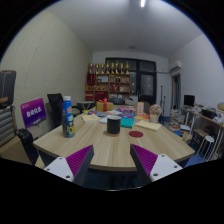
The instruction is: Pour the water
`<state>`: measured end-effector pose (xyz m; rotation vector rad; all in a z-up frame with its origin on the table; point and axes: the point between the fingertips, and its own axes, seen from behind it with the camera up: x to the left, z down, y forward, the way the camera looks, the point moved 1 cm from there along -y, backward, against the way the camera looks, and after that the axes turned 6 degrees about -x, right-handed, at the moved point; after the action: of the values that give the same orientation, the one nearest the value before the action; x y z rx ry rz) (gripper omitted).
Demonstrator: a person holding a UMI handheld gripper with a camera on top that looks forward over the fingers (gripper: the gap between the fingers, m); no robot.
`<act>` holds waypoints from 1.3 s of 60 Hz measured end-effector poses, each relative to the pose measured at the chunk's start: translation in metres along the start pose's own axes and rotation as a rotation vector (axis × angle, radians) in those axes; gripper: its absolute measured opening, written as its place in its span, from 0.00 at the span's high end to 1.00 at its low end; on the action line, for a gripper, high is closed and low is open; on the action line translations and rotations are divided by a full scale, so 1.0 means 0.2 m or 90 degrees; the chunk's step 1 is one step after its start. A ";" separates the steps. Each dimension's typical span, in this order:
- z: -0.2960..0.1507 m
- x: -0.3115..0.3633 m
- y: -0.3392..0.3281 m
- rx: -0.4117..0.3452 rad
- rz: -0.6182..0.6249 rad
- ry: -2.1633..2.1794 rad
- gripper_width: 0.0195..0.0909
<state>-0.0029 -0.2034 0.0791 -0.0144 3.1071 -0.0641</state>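
Small clutter at the far end of the table (100, 140) is hard to make out. The gripper (110, 160) hangs level over its near edge, fingers apart and empty. A dark cup (113, 125) stands mid-table, with a blue-capped bottle (68, 117) left of it

No lettering, number or brand can be read anywhere here. The purple sign (33, 112) leaning by the wall left of the counter (110, 145) carries pale marks that look like writing, but they are too small to make out. The blue-labelled bottle (68, 117) standing on the counter has a printed wrap whose words cannot be told. The rows of bottles on the far shelf (110, 78) show coloured labels only, with nothing legible on them.
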 end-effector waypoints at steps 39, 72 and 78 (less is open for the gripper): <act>-0.29 0.32 0.23 -0.078 -0.079 -0.037 0.11; -0.29 1.14 1.11 -0.095 -0.079 -0.066 0.11; -0.28 1.13 1.22 -0.091 -0.052 -0.072 0.11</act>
<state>-0.2330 0.0405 0.1165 -0.1442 2.9898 0.1506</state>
